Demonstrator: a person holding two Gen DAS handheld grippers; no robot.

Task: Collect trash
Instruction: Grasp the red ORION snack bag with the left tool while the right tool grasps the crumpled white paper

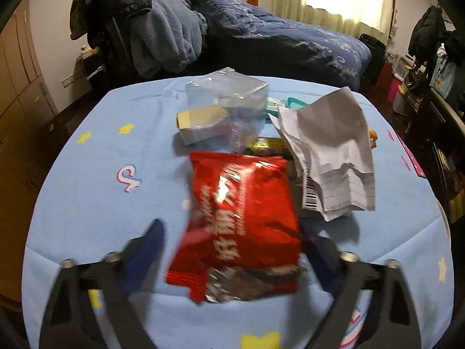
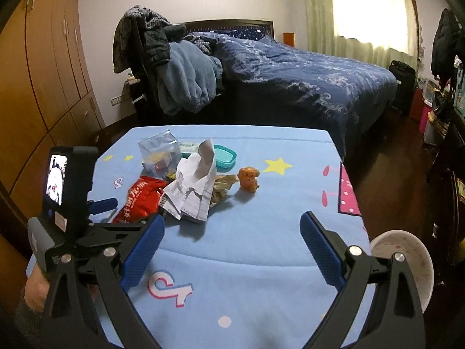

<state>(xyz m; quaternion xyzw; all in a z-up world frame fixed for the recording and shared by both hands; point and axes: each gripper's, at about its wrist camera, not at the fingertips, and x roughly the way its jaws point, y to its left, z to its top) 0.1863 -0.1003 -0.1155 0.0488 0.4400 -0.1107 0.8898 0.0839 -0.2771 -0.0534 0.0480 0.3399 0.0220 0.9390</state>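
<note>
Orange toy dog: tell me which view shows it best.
The right wrist view: the orange toy dog stands unobstructed on the blue cloth. The left wrist view shows only an orange sliver behind the crumpled paper.

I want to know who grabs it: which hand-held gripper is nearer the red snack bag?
Left. The left hand-held gripper straddles the red snack bag; the right hand-held gripper hangs open off to its right.

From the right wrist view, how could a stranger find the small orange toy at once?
Look at the light blue tablecloth before the bed. Right of the crumpled white paper stands a small orange toy dog. It alone stands upright, apart from the trash pile.
</note>
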